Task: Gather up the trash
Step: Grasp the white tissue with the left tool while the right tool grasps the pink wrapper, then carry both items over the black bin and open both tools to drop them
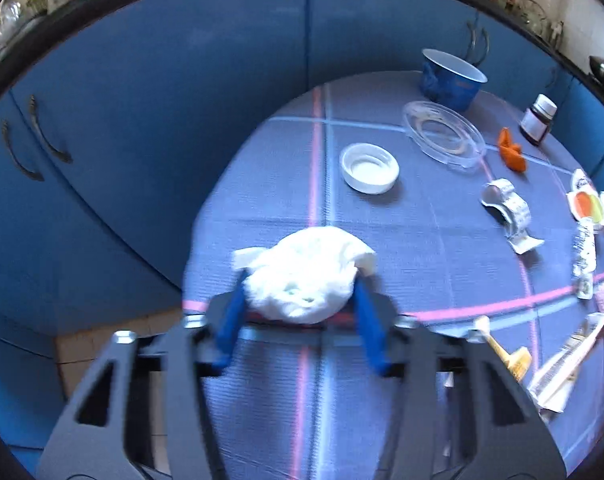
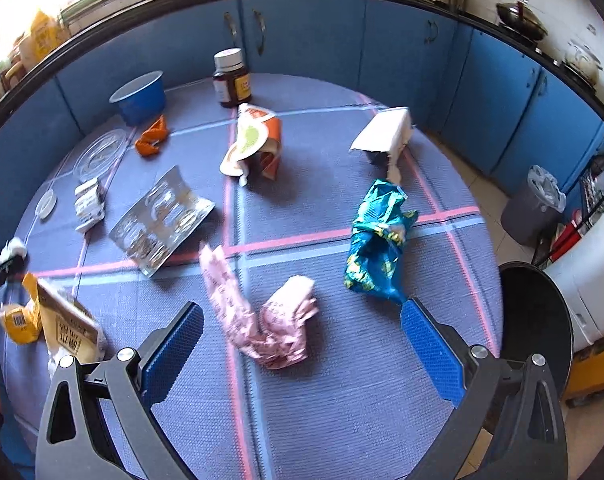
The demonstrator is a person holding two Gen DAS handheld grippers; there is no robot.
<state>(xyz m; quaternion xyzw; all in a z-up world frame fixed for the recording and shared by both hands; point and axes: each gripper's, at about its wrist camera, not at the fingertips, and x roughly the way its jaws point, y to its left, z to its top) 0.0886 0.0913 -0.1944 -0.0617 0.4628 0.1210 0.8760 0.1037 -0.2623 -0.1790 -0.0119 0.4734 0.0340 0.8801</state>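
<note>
Blue kitchen cabinets [image 2: 309,36] ring a round worktop [image 2: 341,400] under a checked blue cloth strewn with rubbish. Beyond the right claw's [image 2: 302,344] right finger lies a crumpled teal snack bag [image 2: 375,240]; between its wide-open fingers sits a pink wrapper [image 2: 270,320], light and springy by the look of it, best pinched across its bunched middle. The left claw [image 1: 300,300] is closed on a white tissue wad [image 1: 305,276], soft and weightless. Print on the wrappers is too blurred to read.
</note>
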